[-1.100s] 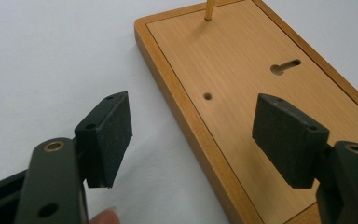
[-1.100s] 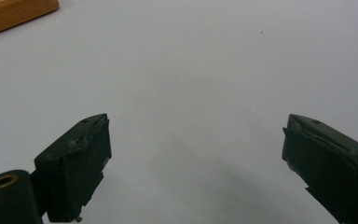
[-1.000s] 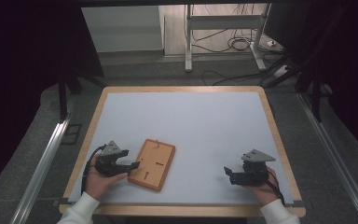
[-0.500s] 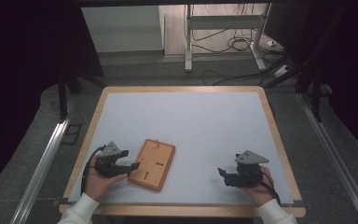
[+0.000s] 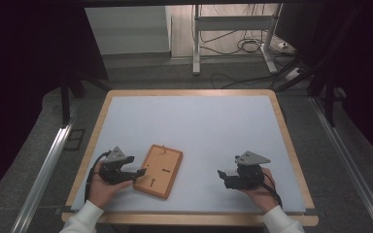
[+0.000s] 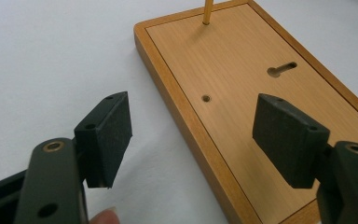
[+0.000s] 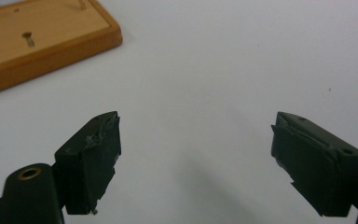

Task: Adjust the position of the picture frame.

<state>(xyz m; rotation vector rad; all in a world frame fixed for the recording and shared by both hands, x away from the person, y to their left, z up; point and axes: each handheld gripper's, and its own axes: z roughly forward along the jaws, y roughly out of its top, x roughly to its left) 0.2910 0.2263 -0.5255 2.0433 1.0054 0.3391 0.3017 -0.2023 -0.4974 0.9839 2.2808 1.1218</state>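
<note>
A flat wooden board (image 5: 159,170) with a raised rim, a keyhole slot (image 6: 282,69) and a thin brass pin (image 6: 207,11) lies on the white table near the front left. My left gripper (image 5: 138,174) stands open at the board's left long edge. In the left gripper view (image 6: 191,121), one jaw is over the table and the other over the board (image 6: 242,79), and neither pad presses on it. My right gripper (image 5: 222,177) is open to the right of the board. In the right gripper view (image 7: 196,126) its jaws have just been closing slightly, with only bare table between them. The board's corner (image 7: 37,32) lies far off at the upper left.
The table has a wooden rim (image 5: 184,92) and a wide white top. Metal rails (image 5: 48,165) run along both sides of it. A white stand (image 5: 196,43) and loose cables (image 5: 243,46) are on the floor beyond the far edge.
My right gripper has moved left across the table toward the board. The left gripper and the board have stayed in place.
</note>
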